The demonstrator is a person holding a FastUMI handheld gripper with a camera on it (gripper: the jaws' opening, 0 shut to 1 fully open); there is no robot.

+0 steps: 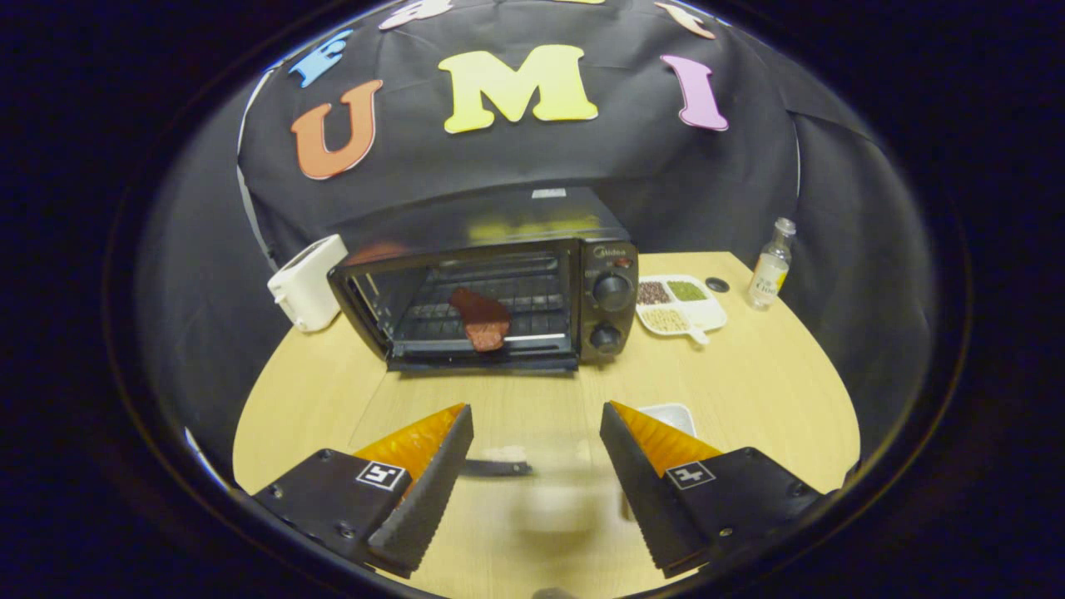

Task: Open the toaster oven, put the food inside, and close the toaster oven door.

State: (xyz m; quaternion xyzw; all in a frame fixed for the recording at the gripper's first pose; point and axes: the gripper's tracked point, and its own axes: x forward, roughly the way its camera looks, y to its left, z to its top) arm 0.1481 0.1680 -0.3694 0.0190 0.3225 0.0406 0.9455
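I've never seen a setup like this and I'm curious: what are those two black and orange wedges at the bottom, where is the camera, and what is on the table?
The wedges are the two fingers of handheld tongs that a person carries; the camera rides on them and looks forward. They are open and hold nothing. Beyond them, on the round pale wooden table, stands a black toaster oven with its door down and a reddish-brown piece of food on the rack. Left of it stands a white toaster; right of it, a white divided dish of grains and a small clear glass bottle. A white tray lies by the right finger.
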